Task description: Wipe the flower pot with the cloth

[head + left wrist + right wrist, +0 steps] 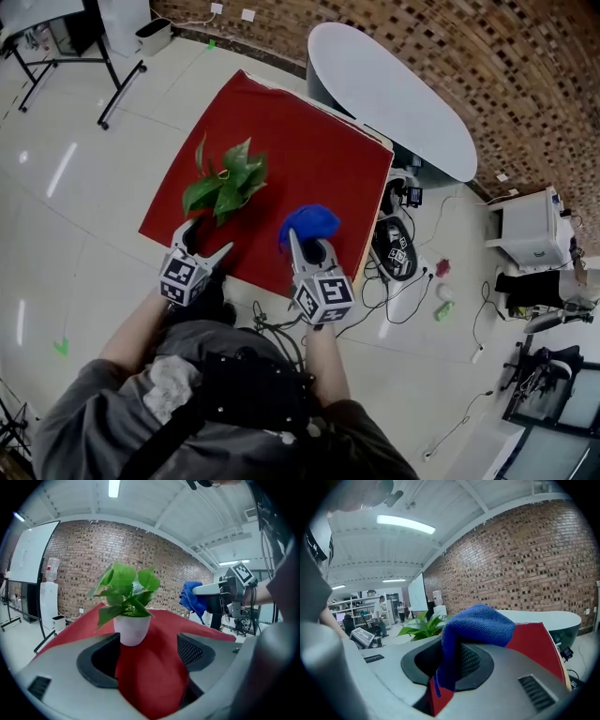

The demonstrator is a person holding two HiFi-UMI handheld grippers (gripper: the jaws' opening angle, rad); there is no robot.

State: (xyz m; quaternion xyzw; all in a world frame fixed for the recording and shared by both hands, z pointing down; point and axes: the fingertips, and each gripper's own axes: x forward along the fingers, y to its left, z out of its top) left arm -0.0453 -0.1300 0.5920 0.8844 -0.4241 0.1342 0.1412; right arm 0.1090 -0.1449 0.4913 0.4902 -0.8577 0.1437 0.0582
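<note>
Head view looks steeply down on a red tabletop (319, 141) where the flower pot (132, 629), white and standing upright, sits near the edge closest to the person, mostly hidden from above by its own green leaves (225, 183). The left gripper (206, 240) points at it from the near side with its jaws spread wide apart. In the left gripper view the pot stands just beyond the tips, in line with the gap but a little toward the left jaw, with nothing pressing on it and only red tabletop between the jaws. The right gripper (310, 247) hovers beside it, to the pot's right, with its jaws clamped on a bunched blue cloth (309, 223) that bulges over the tips. In the right gripper view the leaves show ahead and off to the left of the cloth, apart from it. I would say the left gripper is the nearer one and is lined up to take the pot by its sides. The pot's long axis runs straight up, so a level squeeze across its body looks right. The cloth would then have to swing leftward to reach the pot's wall; no wiping contact is made yet.
</note>
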